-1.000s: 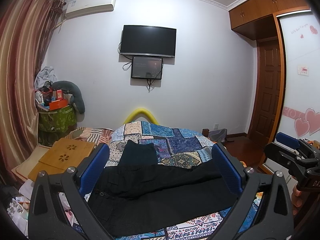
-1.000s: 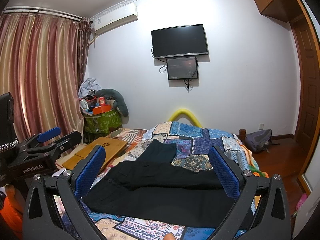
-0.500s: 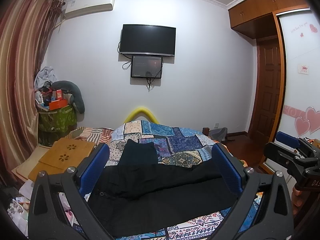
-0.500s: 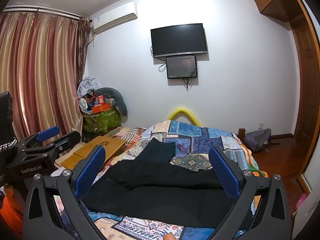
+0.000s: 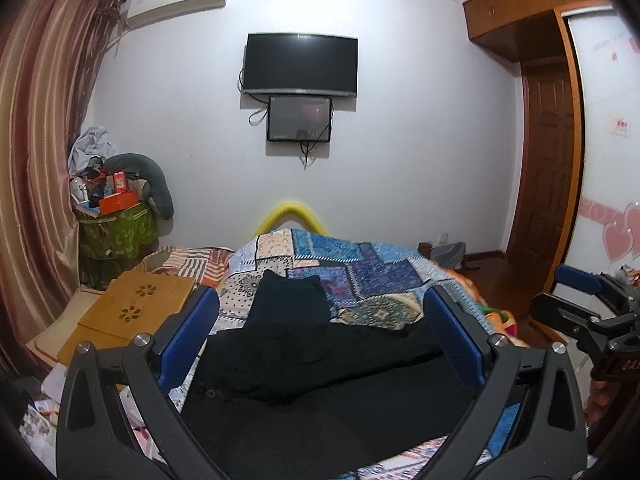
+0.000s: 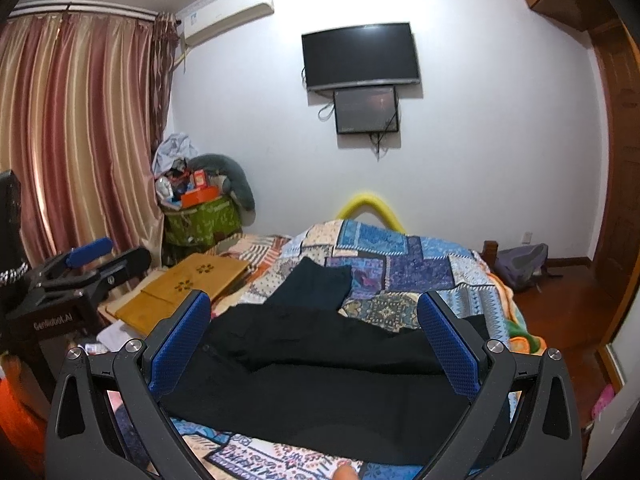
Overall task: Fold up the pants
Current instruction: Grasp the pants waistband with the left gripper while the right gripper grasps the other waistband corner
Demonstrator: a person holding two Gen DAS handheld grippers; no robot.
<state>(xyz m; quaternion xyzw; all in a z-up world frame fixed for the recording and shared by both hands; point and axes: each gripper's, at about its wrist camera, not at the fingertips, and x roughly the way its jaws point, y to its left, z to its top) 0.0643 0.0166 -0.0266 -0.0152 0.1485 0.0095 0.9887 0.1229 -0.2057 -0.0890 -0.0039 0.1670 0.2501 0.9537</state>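
Plainly two wide-spread claws, left claw and right claw, one black pants.

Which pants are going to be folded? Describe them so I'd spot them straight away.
Start at the bed with the patchwork quilt below the wall TV. The black pants lie spread across its near end, legs running sideways. They're the large plain black shape; a smaller dark folded cloth lies just beyond.

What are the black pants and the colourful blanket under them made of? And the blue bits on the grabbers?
The black pants look like matte woven cloth, maybe cotton: they lie limp and show no shine. The blanket looks like printed, quilted fabric, with patchwork squares and a soft surface. The blue pads look like rubber or textured plastic, going by their fine dotted grip pattern; I can't tell which.
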